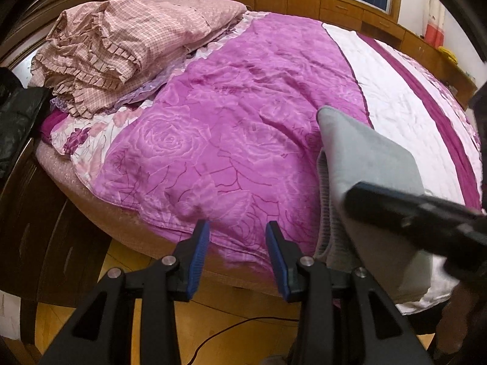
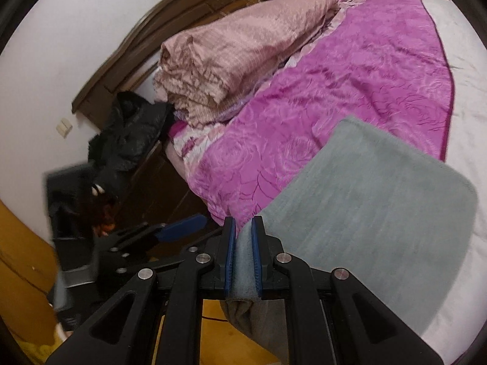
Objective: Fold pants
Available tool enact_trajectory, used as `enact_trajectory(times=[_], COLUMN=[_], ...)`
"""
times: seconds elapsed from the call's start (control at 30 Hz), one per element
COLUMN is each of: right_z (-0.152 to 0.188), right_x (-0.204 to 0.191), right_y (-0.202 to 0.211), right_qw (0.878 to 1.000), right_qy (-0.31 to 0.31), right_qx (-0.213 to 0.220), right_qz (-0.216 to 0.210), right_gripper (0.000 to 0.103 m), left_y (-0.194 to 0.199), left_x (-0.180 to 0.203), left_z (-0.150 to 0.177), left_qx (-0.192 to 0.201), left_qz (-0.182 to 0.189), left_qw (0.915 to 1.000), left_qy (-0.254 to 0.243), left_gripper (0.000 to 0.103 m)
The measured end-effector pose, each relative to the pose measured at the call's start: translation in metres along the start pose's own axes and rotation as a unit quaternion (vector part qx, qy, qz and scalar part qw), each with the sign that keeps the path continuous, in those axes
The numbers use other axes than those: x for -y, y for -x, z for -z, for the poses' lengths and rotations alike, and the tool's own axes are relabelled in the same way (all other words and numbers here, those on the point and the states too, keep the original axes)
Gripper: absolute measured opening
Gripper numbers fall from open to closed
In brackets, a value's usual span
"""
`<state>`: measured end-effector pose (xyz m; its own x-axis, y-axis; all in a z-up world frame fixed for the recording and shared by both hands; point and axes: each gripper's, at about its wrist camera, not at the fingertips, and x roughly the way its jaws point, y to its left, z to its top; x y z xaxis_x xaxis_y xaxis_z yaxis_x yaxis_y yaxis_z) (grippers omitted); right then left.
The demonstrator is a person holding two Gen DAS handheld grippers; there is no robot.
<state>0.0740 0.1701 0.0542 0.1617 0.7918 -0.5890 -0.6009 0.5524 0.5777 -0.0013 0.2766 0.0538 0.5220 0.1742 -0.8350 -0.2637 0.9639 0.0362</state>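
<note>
The grey pants (image 2: 374,213) lie folded over at the near edge of the bed, on the purple rose-print cover (image 2: 344,91). My right gripper (image 2: 243,234) is shut on a bunched edge of the grey fabric, which fills the narrow slot between the blue pads. From the left wrist view the pants (image 1: 365,158) sit to the right, with a ribbed cuff or waistband showing along their left side, and the right gripper's black body crosses over them. My left gripper (image 1: 237,231) hovers open over the cover's near edge, left of the pants, with nothing between its blue pads.
A folded pink checked quilt (image 1: 121,39) is piled by the wooden headboard. A black jacket (image 2: 127,133) lies on the nightstand left of the bed. Wooden cabinets (image 1: 334,3) run along the far wall. A cable crosses the wooden floor (image 1: 237,322) below the bed edge.
</note>
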Motion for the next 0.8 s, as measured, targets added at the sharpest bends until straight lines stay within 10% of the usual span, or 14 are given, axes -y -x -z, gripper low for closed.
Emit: enact_trajectory(times=[0.3, 0.47, 0.8], right_z=[0.008, 0.016, 0.053], right_x=[0.013, 0.034, 0.111], right_y=[0.034, 0.070, 0.085], right_qw=[0.996, 0.991, 0.968], right_qy=[-0.081, -0.099, -0.220], right_qx=[0.038, 0.065, 0.046], right_qz=[0.021, 0.055, 0.113], right_gripper=[0.025, 0.045, 0.049], left_y=[0.008, 0.022, -0.002], left_x=[-0.006, 0.007, 0.065], left_z=[-0.005, -0.018, -0.036], left_qx=[0.008, 0.025, -0.006], left_qz=[-0.004, 0.050, 0.144], left_qw=[1.0000, 0.9984, 0.9868], left_qy=[0.003, -0.001, -0.074], left_gripper=[0.040, 0.041, 0.046])
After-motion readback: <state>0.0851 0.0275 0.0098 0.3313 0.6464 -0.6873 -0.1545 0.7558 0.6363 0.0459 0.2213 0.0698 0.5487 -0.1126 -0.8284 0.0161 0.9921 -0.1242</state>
